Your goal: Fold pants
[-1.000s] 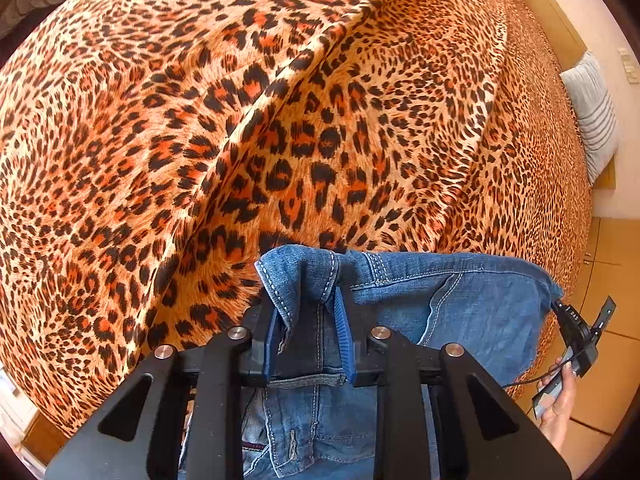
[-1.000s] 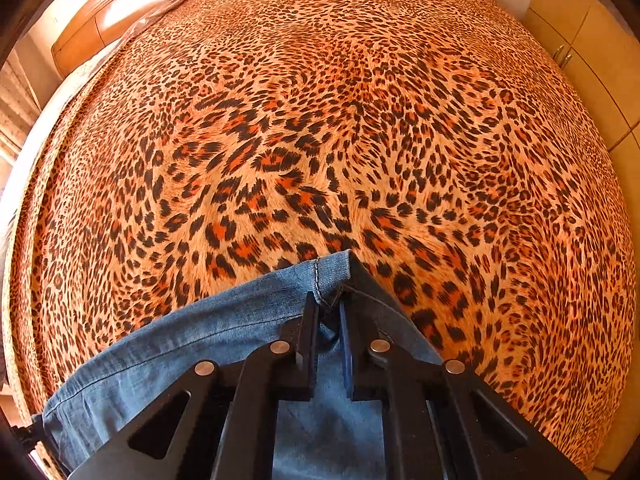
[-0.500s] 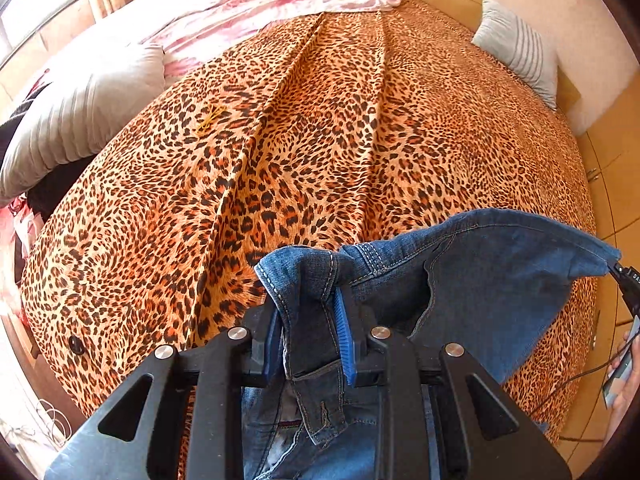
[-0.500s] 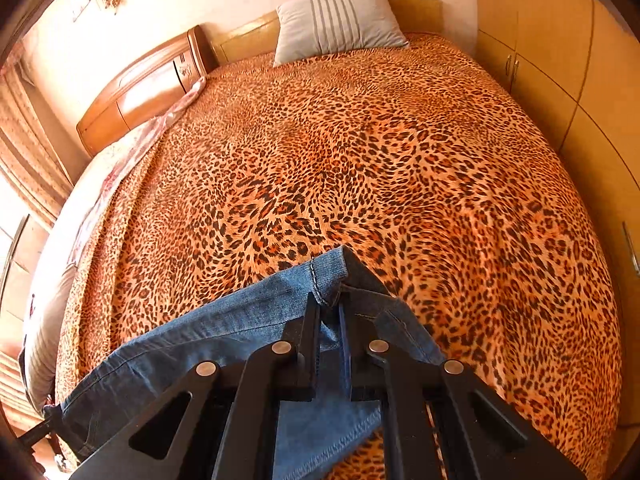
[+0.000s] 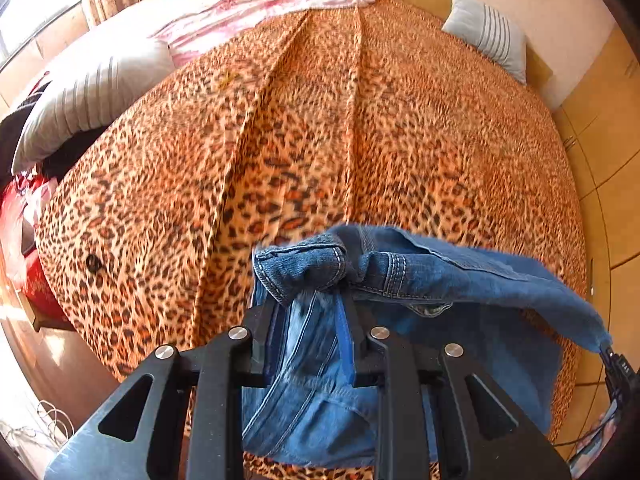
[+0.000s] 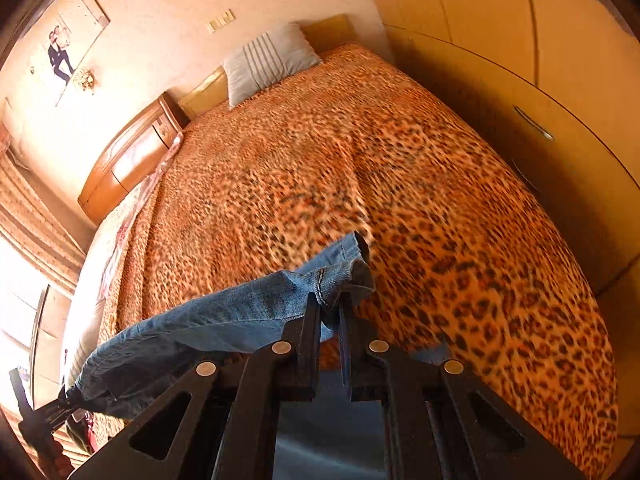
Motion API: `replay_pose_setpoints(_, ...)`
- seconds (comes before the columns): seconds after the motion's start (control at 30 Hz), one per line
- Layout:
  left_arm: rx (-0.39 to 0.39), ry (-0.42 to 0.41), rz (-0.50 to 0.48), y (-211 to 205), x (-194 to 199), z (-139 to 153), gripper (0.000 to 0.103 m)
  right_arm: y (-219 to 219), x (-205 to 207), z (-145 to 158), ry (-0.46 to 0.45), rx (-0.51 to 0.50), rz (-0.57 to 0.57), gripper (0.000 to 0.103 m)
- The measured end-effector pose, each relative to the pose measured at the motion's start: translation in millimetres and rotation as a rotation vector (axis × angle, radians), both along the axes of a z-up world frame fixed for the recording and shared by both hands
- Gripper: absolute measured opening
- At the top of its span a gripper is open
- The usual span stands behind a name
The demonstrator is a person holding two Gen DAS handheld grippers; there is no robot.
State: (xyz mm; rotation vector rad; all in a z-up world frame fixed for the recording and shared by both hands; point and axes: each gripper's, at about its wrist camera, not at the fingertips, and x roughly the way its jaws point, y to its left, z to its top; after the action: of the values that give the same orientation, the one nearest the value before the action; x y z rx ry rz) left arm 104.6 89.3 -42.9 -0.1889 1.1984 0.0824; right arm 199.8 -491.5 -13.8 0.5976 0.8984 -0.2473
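Observation:
Blue denim pants (image 5: 460,300) hang in the air between my two grippers, above the near end of a leopard-print bed (image 5: 320,140). My left gripper (image 5: 310,308) is shut on one bunched corner of the waistband. My right gripper (image 6: 330,308) is shut on the other corner of the pants (image 6: 224,316), and the band stretches from it to the left gripper (image 6: 44,416) at the lower left. The right gripper (image 5: 616,368) shows at the left wrist view's right edge. The legs hang below, mostly hidden.
A striped grey pillow (image 6: 268,60) lies at the bed's head. A second pillow (image 5: 92,96) and pink-white bedding (image 5: 248,12) lie on the left side. Wooden wardrobe doors (image 6: 540,100) run along the right side. A wooden headboard (image 6: 128,160) stands at the far left.
Both grippers have lifted the pants up off the bed and tilted upward, so the views now take in the whole bed and the walls. The waistband hangs more bunched.

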Motion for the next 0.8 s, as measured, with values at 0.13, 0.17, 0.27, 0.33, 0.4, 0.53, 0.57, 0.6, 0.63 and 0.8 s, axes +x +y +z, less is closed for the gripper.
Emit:
replay_pose_setpoints(0.13, 0.048, 0.216, -0.016, -8.0, -12.7, -76.0, 0.013, 2.6, -50.8, -67.2, 0.202, 0.026, -0.026, 0.012)
replay_pose_setpoints(0.17, 0.024, 0.257, 0.001, -3.8, -15.9, -86.3, 0.013, 4.5, -57.8, -82.2, 0.253, 0.02, -0.032, 0.012)
replay_pose_setpoints(0.27, -0.035, 0.257, 0.05, 14.2, -29.6, -82.7, 0.013, 4.7, -82.8, -98.4, 0.314, 0.039, -0.058, 0.012)
replay_pose_setpoints(0.33, -0.038, 0.22, 0.059, 24.0, -38.4, -71.0, 0.015, 2.2, -100.2, -86.1, 0.269, 0.056, -0.065, 0.017)
replay_pose_setpoints(0.4, -0.086, 0.207, 0.071, 32.1, -43.7, -61.6, 0.025, -5.1, -113.7, -72.8, 0.227, 0.082, -0.092, 0.03)
replay_pose_setpoints(0.53, -0.209, 0.205, 0.161, 42.6, -42.8, -59.6, 0.057, -17.8, -116.2, -71.1, 0.156, 0.269, -0.163, 0.039)
replay_pose_setpoints(0.57, -0.246, 0.207, 0.182, 43.2, -40.9, -61.3, 0.058, -16.8, -111.9, -77.3, 0.153, 0.32, -0.172, 0.039)
replay_pose_setpoints(0.6, -0.275, 0.217, 0.199, 42.7, -37.8, -63.8, 0.058, -14.7, -106.9, -85.3, 0.157, 0.369, -0.177, 0.039)
replay_pose_setpoints(0.63, -0.299, 0.236, 0.214, 40.9, -35.0, -68.6, 0.059, -11.0, -100.2, -94.0, 0.165, 0.413, -0.18, 0.039)
replay_pose_setpoints(0.8, -0.349, 0.302, 0.235, 20.4, -24.1, -95.1, 0.059, -3.0, -75.6, -126.5, 0.208, 0.519, -0.237, 0.041)
